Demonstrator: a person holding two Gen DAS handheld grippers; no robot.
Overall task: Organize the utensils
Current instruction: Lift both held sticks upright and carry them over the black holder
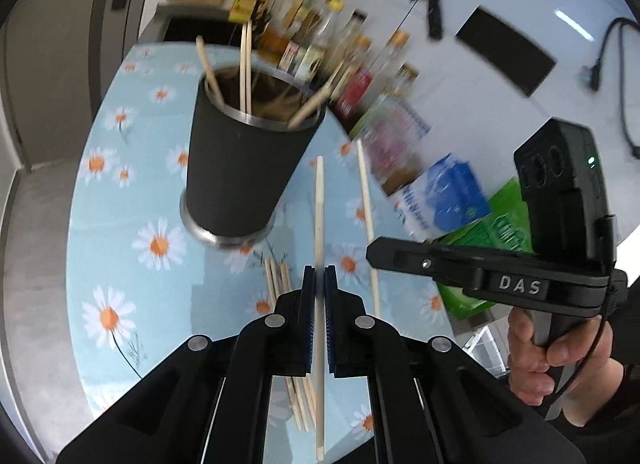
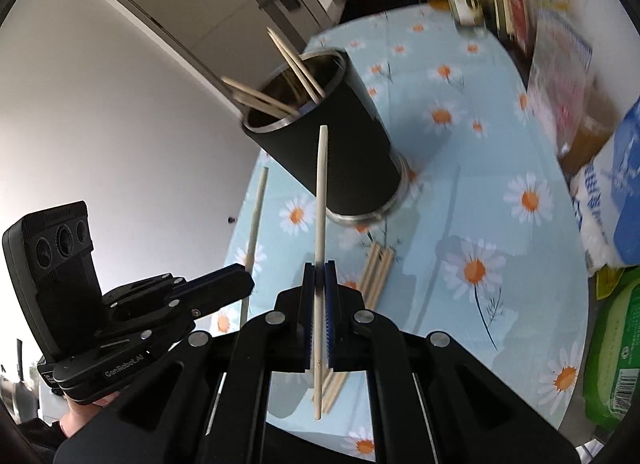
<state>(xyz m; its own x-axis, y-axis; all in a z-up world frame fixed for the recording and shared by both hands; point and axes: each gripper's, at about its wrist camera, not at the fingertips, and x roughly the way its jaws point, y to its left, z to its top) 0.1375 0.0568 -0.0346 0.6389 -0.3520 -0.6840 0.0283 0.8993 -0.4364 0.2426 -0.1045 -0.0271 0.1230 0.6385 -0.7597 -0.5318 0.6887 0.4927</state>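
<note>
A black cup [image 1: 240,168] with a metal rim stands on the daisy tablecloth [image 1: 120,232] and holds several wooden chopsticks [image 1: 246,64]. My left gripper [image 1: 319,270] is shut on a pale chopstick [image 1: 319,204], lifted over the table and pointing towards the cup. My right gripper [image 2: 319,266] is shut on another chopstick [image 2: 321,184], which crosses in front of the cup [image 2: 340,156]. Each gripper shows in the other view, the right gripper [image 1: 374,254] and the left gripper [image 2: 246,284], each with its stick. A loose pile of chopsticks [image 1: 276,276] [image 2: 378,268] lies on the cloth below.
Blurred bottles [image 1: 320,44], a blue and white bag [image 1: 440,196] and a green pack [image 1: 492,232] crowd the table's wall side. A person's hand [image 1: 552,352] grips the right handle. Beyond the table's rounded far edge is a door [image 2: 200,4].
</note>
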